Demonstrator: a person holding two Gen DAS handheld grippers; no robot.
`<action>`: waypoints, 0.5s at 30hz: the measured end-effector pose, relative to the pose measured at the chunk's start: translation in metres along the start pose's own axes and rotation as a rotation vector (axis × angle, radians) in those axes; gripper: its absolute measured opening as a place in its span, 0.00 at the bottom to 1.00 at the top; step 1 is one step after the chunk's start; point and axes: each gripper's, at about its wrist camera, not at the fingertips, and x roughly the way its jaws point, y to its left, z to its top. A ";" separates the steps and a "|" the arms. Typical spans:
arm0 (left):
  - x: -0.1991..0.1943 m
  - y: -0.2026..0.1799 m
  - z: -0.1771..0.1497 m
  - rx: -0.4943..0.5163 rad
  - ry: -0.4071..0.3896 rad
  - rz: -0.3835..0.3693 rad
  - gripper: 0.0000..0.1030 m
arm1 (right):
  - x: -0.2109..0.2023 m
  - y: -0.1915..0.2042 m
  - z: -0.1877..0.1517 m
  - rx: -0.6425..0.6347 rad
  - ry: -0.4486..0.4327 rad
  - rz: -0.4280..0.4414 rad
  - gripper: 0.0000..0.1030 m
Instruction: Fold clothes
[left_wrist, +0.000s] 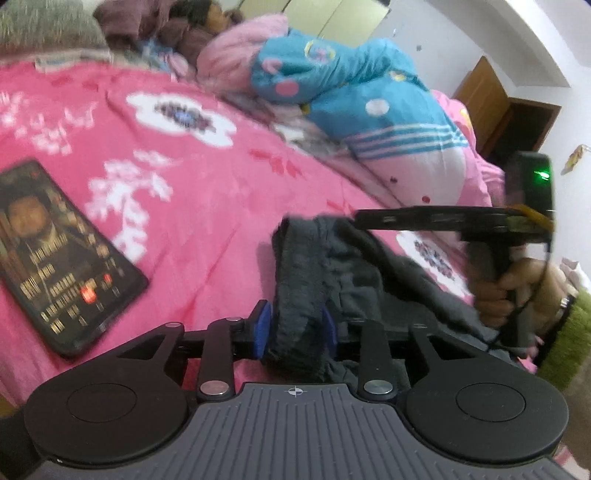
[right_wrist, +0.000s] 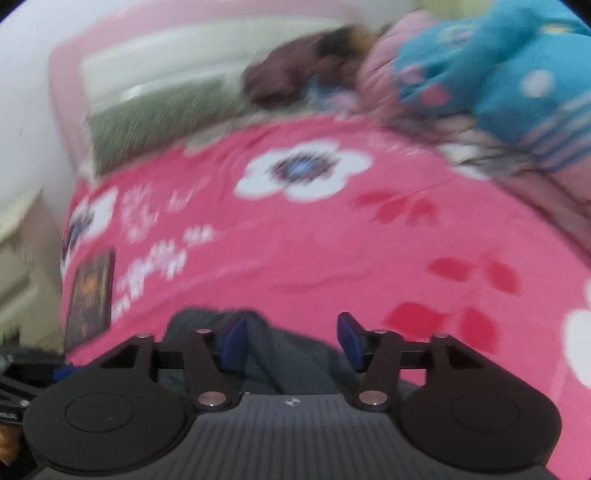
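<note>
On the near edge of the pink floral bed (left_wrist: 221, 206), a dark grey garment (left_wrist: 354, 273) lies bunched. The left tongs (left_wrist: 295, 328) clamp a thick fold of it. The right tongs (right_wrist: 291, 341) stand wide over the cloth, gripping nothing. A phone (left_wrist: 55, 254) lies at left.

Dark grey garment (left_wrist: 347, 273), thick fleecy fabric, crumpled, not folded flat. Lies on the pink floral bed cover (left_wrist: 207, 206) near its front edge. One bunched thick edge stands up, pinched between blue pads of the left claw (left_wrist: 295, 328). Rest trails right in loose folds. Right wrist view: grey cloth (right_wrist: 288, 354) sits low between the spread pads, blurred.
</note>
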 end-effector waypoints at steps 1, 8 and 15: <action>-0.004 -0.001 0.002 0.013 -0.024 0.013 0.31 | -0.016 -0.008 0.000 0.041 -0.041 -0.021 0.61; -0.002 -0.017 0.031 0.074 -0.081 0.019 0.32 | -0.109 -0.063 -0.025 0.237 -0.248 -0.181 0.57; 0.089 -0.050 0.044 0.168 0.115 -0.028 0.32 | -0.062 -0.071 -0.033 0.221 -0.057 -0.151 0.29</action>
